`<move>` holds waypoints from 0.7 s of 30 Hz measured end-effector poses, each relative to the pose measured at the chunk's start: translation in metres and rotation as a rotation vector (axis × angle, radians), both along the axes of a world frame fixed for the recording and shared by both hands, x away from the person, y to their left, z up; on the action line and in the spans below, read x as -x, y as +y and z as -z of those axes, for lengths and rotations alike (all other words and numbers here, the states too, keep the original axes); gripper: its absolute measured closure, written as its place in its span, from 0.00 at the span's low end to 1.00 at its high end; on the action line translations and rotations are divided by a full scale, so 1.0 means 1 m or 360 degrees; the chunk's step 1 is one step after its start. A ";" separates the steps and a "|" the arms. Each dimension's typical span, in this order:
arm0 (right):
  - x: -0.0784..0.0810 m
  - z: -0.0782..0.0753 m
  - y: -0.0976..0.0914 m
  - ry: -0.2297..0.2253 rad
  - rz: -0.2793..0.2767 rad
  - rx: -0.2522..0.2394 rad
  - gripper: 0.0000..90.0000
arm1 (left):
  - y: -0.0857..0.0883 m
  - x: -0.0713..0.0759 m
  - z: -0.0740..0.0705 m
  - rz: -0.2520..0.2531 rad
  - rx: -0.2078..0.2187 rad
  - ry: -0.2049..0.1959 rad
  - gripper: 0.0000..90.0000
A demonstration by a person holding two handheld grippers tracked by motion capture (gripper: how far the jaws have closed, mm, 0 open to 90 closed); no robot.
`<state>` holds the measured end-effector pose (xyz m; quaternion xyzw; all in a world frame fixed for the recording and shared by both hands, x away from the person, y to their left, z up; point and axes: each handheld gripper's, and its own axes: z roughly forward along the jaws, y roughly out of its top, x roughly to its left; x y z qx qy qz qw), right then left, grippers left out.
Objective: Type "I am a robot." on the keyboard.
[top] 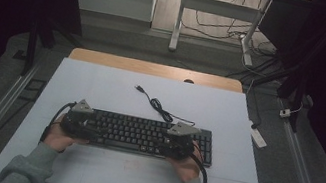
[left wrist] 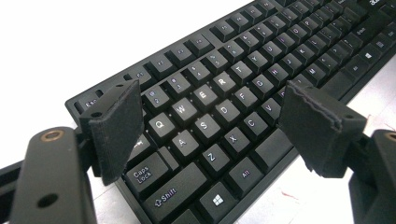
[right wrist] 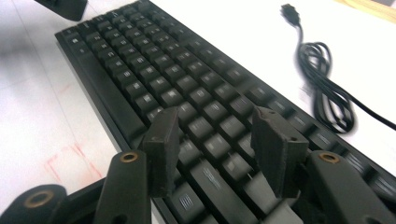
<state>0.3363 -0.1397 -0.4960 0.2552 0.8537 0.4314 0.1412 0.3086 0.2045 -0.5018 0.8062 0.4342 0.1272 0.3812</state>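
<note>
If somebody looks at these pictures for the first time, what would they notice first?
First, the black keyboard lying near the front of the white table, with its cable coiled loosely behind it. Next, the two tongs at its ends: the left tongs hover open above the letter keys, and the right tongs stand open over the keys at the other end.

1. A black plastic computer keyboard (left wrist: 243,88) lies flat on the white counter (left wrist: 70,42), running from the lower left to the upper right.
2. The left gripper (left wrist: 212,123) hovers over the keyboard's left end with its black padded jaws wide apart and nothing between them.
3. One jaw stands near the Esc and Tab keys; the other stands over the keyboard's near edge by the space bar.
4. White letter legends are readable: Q, W, E, A, S, Caps Lock, Shift.
</note>
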 end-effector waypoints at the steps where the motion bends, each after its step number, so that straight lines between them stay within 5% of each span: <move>1: 0.001 0.000 -0.004 -0.0004 0.0008 -0.0005 0.57 | 0.000 0.000 0.000 0.0002 -0.0002 0.0001 0.25; 12: 0.013 -0.001 -0.043 -0.0025 0.0082 -0.0014 0.54 | 0.002 0.000 -0.001 0.0006 0.0009 0.0006 0.26; 21: 0.017 0.002 -0.054 -0.0033 0.0091 -0.0013 0.50 | 0.003 0.000 -0.002 0.0011 0.0060 -0.0001 0.28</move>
